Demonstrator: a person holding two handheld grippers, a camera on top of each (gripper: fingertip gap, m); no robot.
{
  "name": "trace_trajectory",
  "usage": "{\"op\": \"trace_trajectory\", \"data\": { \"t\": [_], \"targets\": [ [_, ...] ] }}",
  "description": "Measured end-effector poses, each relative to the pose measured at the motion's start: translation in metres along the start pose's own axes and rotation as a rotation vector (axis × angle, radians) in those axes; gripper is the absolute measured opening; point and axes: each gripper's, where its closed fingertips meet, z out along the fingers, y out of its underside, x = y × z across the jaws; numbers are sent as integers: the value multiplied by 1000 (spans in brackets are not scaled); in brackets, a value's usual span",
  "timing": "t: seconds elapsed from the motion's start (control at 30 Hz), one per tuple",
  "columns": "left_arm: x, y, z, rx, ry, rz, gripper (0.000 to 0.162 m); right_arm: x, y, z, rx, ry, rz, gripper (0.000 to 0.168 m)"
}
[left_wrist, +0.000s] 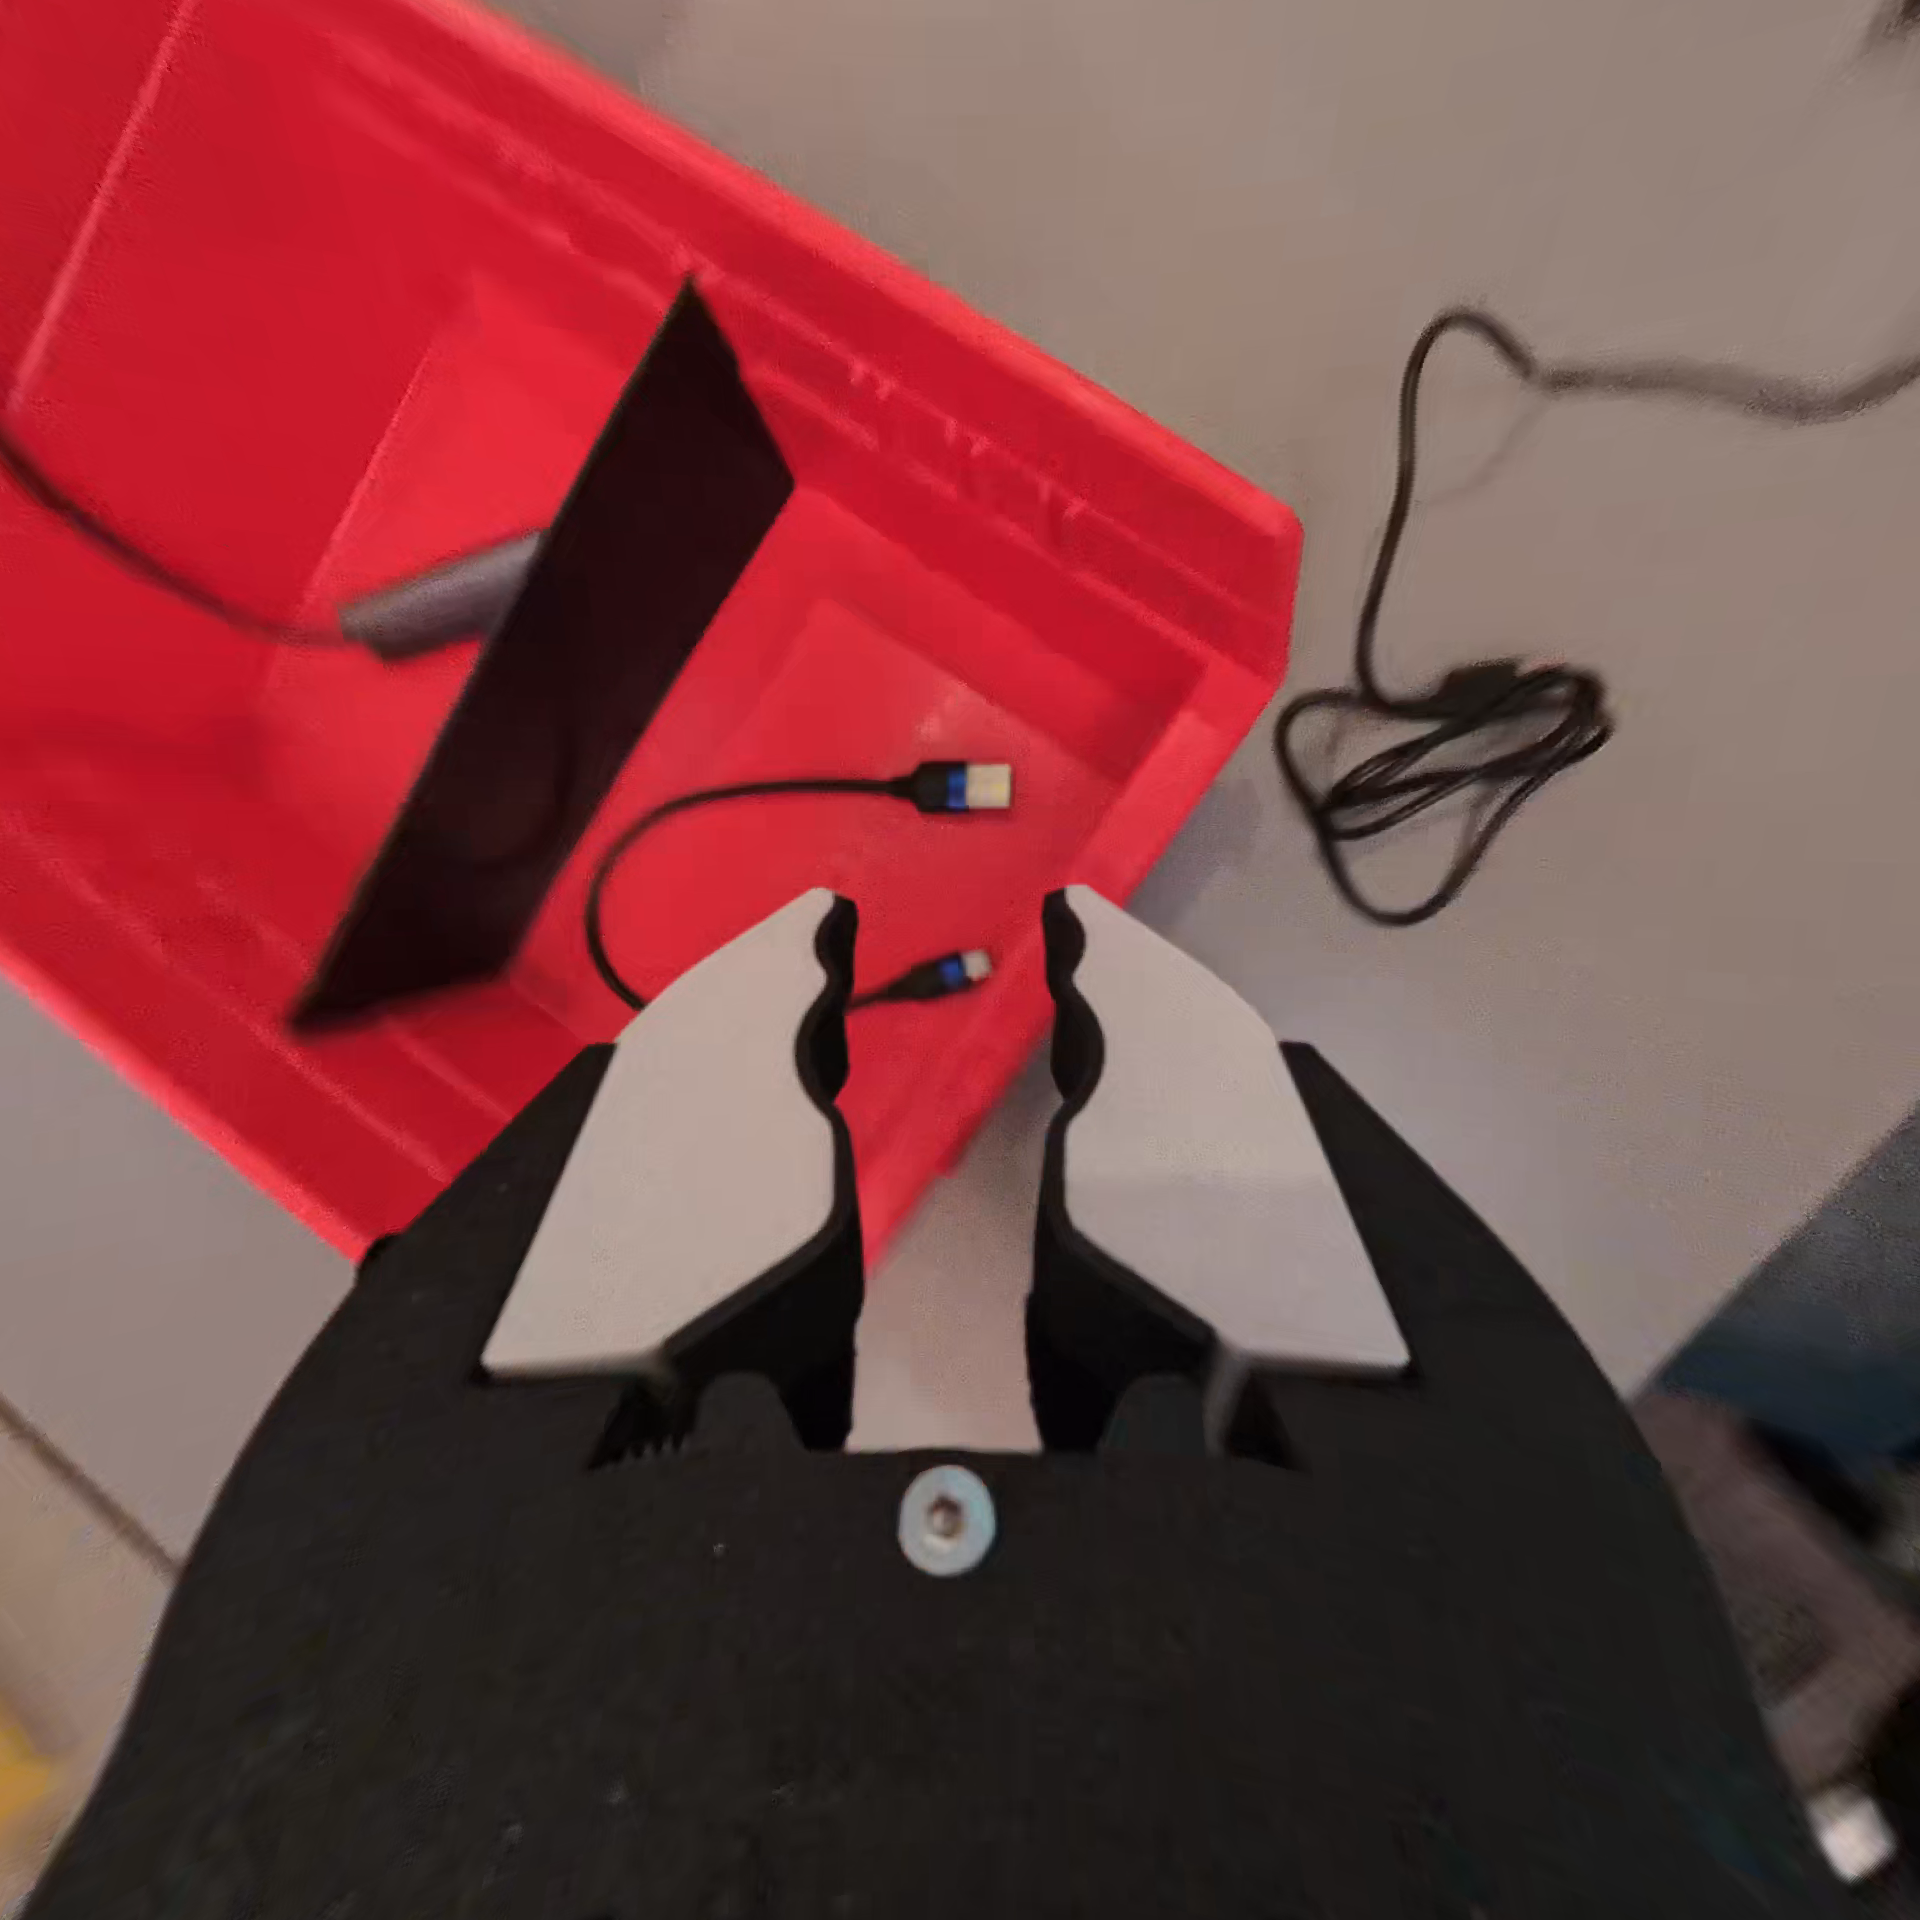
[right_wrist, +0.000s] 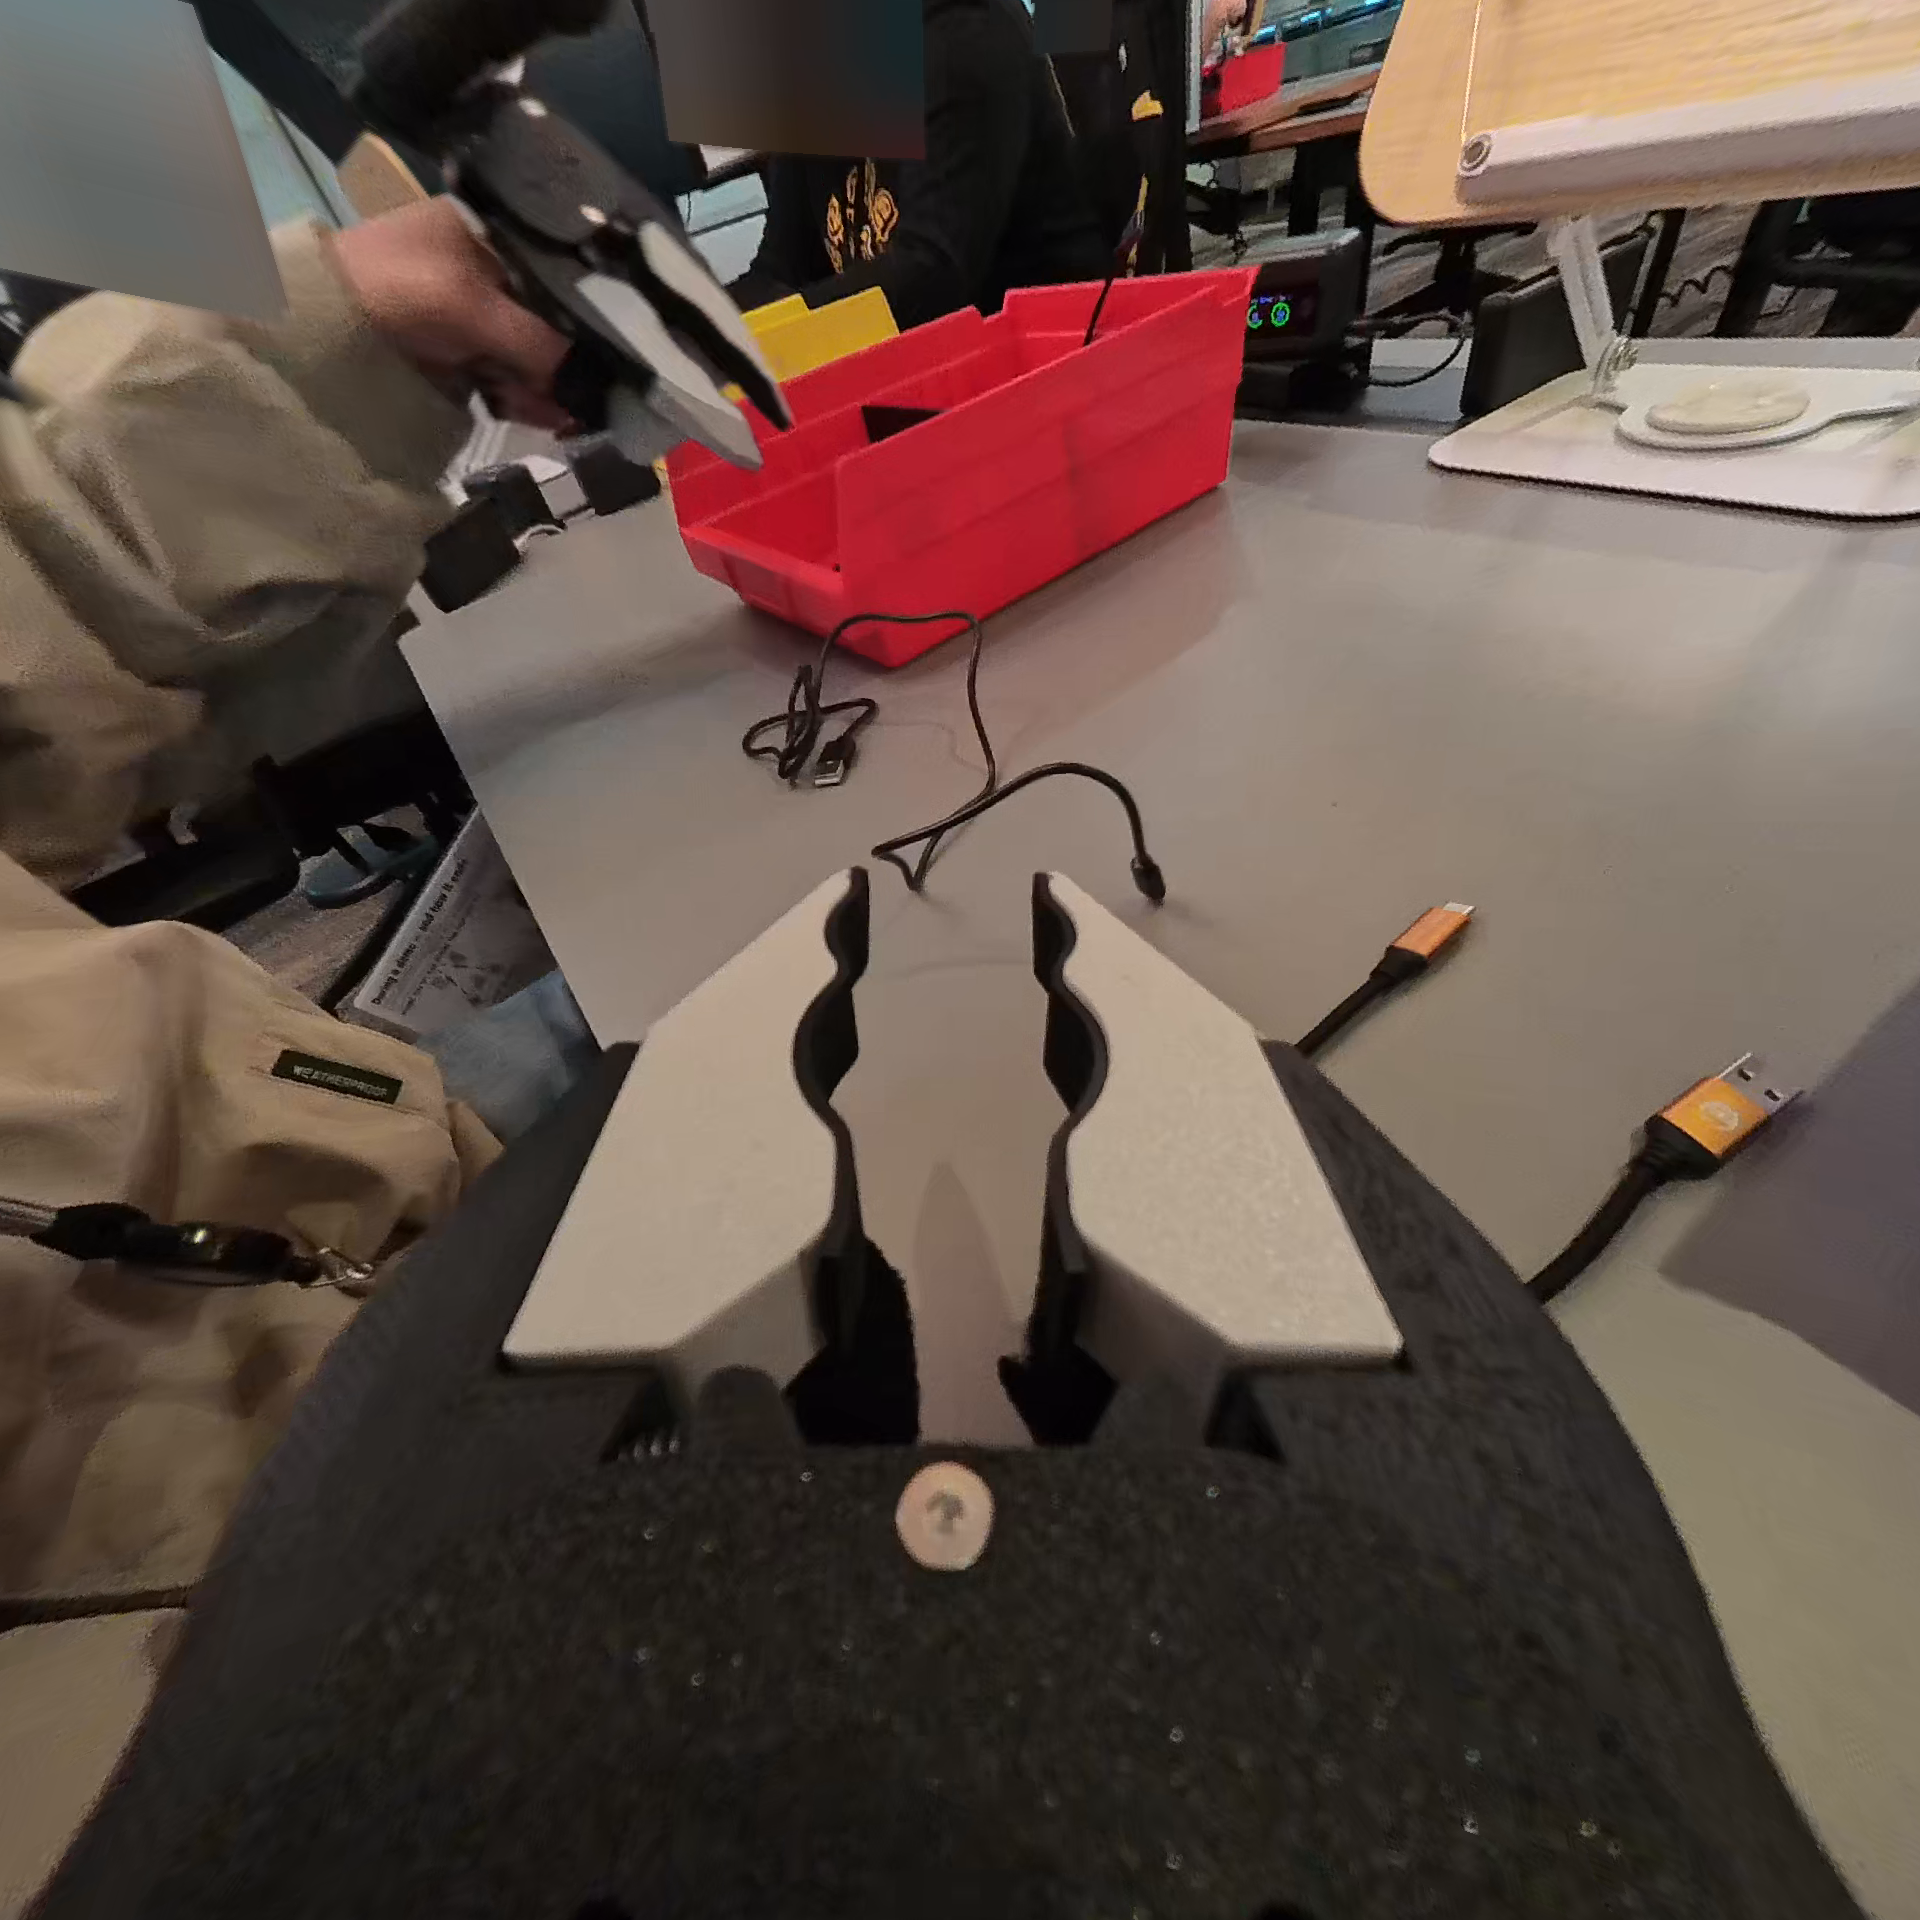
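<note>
In the left wrist view, the left gripper hangs over a red bin on a grey table. Its two fingers are apart and hold nothing. Right under them, in the near part of the bin, lies a short black cable with blue-banded plugs. A black divider splits the bin. Behind it sits a grey plug. A bundled black cable lies on the table beside the bin.

In the right wrist view, the right gripper sits low over the table, fingers apart and empty. A thin black cable lies just past its tips. An orange-ended cable lies to the right. The bin is farther back, with the left gripper above its end.
</note>
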Motion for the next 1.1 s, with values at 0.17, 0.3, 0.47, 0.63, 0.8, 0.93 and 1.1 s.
{"op": "trace_trajectory", "data": {
  "t": [0.17, 0.3, 0.47, 0.63, 0.8, 0.93, 1.1],
  "targets": [
    [-28, 7, 66, -326, 55, 368, 37, 1, 0, -1, -3, -14, -6, 30],
    [-28, 19, 97, -363, 147, 564, 44, -2, 4, -1, -16, -15, -34, 31],
    [-28, 19, 104, -381, 207, 566, 49, 3, 12, -6, -39, 1, -28, 30],
    [-17, 25, 101, -374, 321, 553, 25, 4, 13, -10, -35, 8, -13, 29],
    [-23, 25, 103, -354, 209, 615, 3, 2, 11, -11, -24, 1, -9, 28],
    [-36, 29, 98, -338, 82, 599, 3, -2, 6, -10, -7, -7, -14, 25],
    [-59, 1, 43, -123, -57, 439, 1, -4, 3, -7, 0, -18, -16, 23]
  ]
}}
